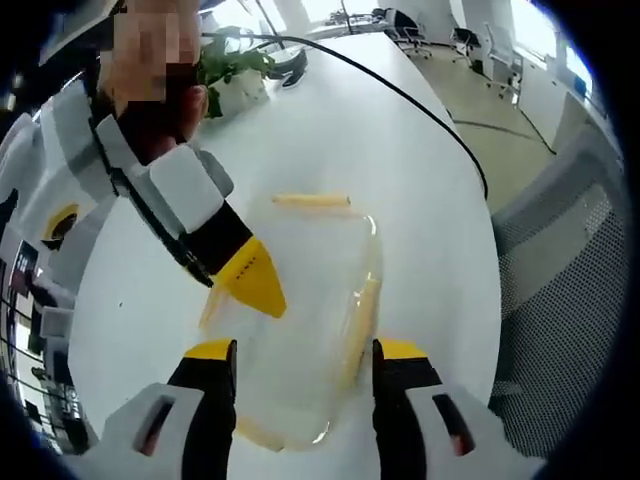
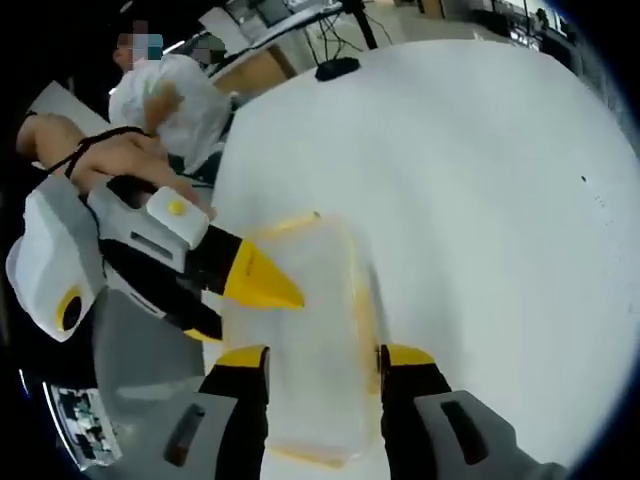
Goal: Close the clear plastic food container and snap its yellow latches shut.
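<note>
**White office table with a clear food container between two handheld grippers**

White tabletop (image 1: 400, 170) fills most of both views, with an office behind it: a grey mesh chair (image 1: 570, 280) beside the table edge, more chairs far off, and a black cable (image 1: 420, 105) curving across the surface. A small potted plant (image 1: 235, 75) stands at the far end of the table.

On the table lies the clear plastic food container (image 1: 310, 320), its lid on top. Yellow latches (image 1: 312, 201) run along its sides; one sits on the far edge, another along the side near the left gripper's jaw. Whether they are snapped down cannot be told.

In the left gripper view, the left gripper (image 1: 305, 352) shows its two black, yellow-tipped jaws spread apart, one on each side of the container's near end. The right gripper (image 1: 258, 283) reaches in from the upper left with its yellow tip down over the lid.

In the right gripper view, the right gripper (image 2: 324, 358) also has its jaws parted, straddling the container (image 2: 310, 330). The left gripper (image 2: 262, 280) comes in from the left, held by a person's hand (image 2: 120, 165), its yellow tip at the container's edge. Another person in white sits in the background.
</note>
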A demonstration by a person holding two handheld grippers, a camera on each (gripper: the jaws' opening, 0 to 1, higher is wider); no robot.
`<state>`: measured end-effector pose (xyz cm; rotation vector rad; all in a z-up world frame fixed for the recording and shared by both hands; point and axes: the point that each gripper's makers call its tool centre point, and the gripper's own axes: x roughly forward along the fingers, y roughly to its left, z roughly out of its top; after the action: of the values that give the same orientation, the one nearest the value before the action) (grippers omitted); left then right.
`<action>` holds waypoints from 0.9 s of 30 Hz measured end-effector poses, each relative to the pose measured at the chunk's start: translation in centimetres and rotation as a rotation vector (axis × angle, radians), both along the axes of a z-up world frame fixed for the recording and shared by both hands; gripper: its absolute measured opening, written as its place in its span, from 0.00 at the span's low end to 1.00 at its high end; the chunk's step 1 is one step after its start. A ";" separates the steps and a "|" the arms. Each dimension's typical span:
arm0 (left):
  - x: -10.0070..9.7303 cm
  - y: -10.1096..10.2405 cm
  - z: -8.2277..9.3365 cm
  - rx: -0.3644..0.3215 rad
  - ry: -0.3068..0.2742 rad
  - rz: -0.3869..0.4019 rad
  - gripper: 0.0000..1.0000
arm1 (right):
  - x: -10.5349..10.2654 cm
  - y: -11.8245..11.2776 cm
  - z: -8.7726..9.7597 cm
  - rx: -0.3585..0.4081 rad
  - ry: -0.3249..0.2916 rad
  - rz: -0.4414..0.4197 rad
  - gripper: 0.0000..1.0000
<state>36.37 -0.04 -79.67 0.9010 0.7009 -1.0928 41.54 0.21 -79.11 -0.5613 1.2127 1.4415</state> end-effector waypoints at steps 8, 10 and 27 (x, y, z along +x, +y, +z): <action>-0.3 -0.1 0.4 0.012 -0.003 -0.011 0.85 | 0.2 -0.6 0.9 0.008 -0.056 0.005 0.57; -0.1 -0.3 0.7 0.007 0.008 -0.009 0.88 | -0.1 -0.9 0.8 0.000 -0.062 0.016 0.59; -0.2 0.6 0.9 0.021 0.107 -0.040 0.99 | -1.4 -0.7 1.0 0.015 -0.224 0.100 0.90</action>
<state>36.21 0.53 -78.81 0.8827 0.7869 -1.1773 40.16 -0.47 -78.13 -0.7616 1.0079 1.4277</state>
